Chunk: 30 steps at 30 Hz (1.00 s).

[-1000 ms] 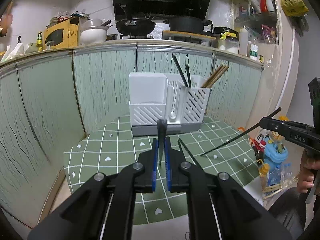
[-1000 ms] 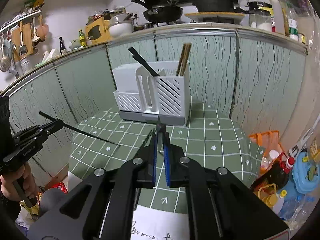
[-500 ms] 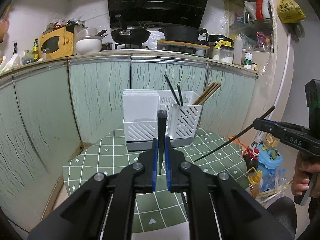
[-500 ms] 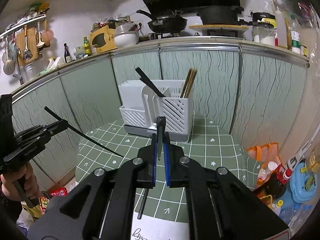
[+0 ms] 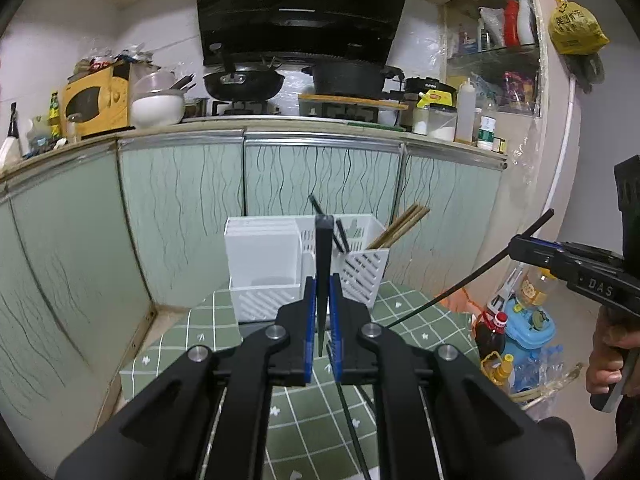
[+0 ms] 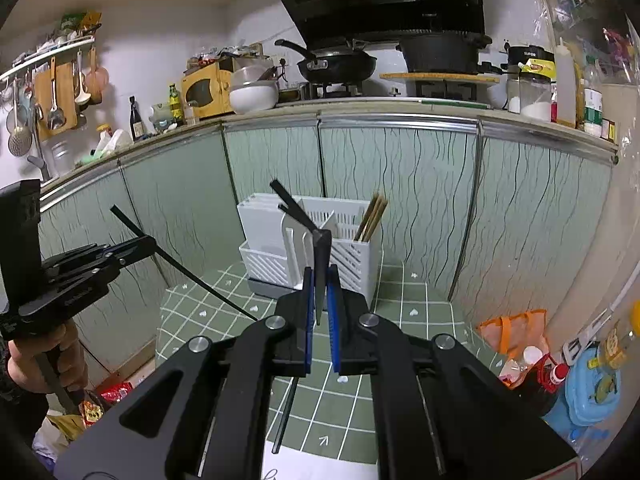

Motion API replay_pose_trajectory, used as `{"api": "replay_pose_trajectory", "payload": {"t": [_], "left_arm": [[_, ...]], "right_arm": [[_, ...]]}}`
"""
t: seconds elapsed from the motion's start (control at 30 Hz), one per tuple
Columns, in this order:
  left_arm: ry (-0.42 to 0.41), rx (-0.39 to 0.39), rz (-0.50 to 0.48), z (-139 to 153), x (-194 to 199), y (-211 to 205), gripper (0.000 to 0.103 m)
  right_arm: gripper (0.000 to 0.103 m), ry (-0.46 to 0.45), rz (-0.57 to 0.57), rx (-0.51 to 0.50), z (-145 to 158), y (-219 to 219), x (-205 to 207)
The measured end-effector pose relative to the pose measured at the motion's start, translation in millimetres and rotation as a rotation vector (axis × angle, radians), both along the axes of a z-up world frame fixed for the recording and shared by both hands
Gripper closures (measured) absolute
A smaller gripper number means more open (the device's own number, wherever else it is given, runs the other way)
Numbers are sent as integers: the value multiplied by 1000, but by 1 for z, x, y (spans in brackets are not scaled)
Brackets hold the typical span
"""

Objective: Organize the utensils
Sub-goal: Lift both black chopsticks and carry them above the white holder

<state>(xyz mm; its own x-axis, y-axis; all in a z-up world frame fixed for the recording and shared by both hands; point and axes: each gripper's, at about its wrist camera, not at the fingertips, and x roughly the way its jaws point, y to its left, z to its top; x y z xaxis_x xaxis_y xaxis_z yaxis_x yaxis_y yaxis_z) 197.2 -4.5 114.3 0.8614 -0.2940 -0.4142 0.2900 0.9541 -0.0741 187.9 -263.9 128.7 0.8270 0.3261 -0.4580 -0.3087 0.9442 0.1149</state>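
Note:
A white utensil holder (image 5: 280, 268) stands at the back of the green tiled table; it also shows in the right wrist view (image 6: 340, 240). It holds black chopsticks (image 5: 340, 232) and wooden chopsticks (image 5: 400, 226). My left gripper (image 5: 322, 312) is shut on a black chopstick (image 5: 323, 264), held above the table in front of the holder. My right gripper (image 6: 320, 304) is shut on another black chopstick (image 6: 320, 272); this gripper also shows in the left wrist view (image 5: 516, 250), to the right of the table. One black chopstick (image 5: 352, 424) lies on the table.
Pale green cabinet doors (image 5: 180, 216) wall in the table (image 5: 304, 412) at the back and left. Bottles and a blue toy (image 5: 528, 324) stand on the floor at the right. Pans and a yellow microwave (image 5: 96, 100) sit on the counter above.
Both grippers have risen and drawn back from the holder, each still holding its chopstick. The holder now sits lower and smaller in both views.

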Motion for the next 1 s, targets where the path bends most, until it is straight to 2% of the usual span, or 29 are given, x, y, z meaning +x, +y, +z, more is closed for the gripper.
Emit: {"api": "replay_pose_trajectory", "payload": {"t": [0.8, 1.0], "left_arm": [[-60, -24, -73, 85, 51, -26, 97], [-71, -20, -88, 101, 73, -38, 97]], "right_arm": [[97, -69, -2, -6, 84, -12, 45], [97, -70, 2, -27, 93, -9, 68]]}}
